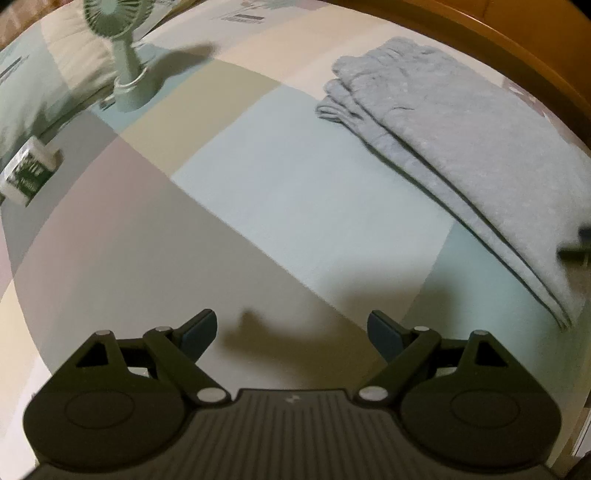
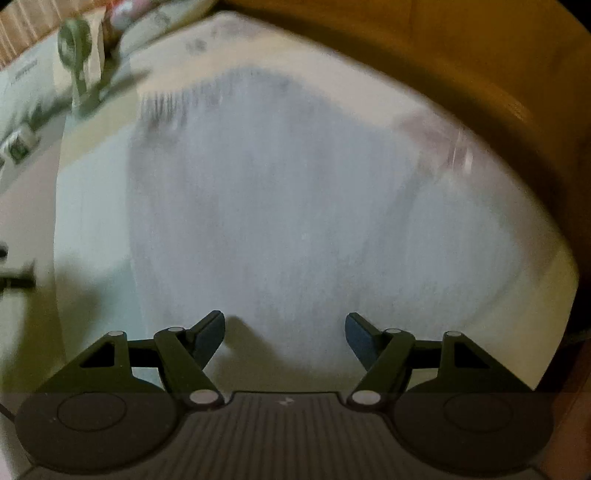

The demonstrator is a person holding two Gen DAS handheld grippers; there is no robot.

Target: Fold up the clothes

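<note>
Empty spread tongs [image 2: 284, 338] above blurred garment [image 2: 280, 192]

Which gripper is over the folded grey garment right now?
The right gripper: its open jaws frame the grey garment. The left gripper, also open, has only bare patchwork bedspread beneath it.

A bed covered by a patchwork sheet of pale blue, beige, mauve and cream rectangles [image 1: 280, 192] fills most of both views, lit from above so that soft dark shadows fall across it. Beyond the bed's far right edge runs a warm orange-brown wooden surface [image 1: 480, 33], curving round the corner. Near the far left corner stands a small mint-green desk fan on a round base [image 1: 122, 55], beside a pale cushion [image 1: 74, 55]. At the left edge lies a white and green box [image 1: 27, 171].
</note>
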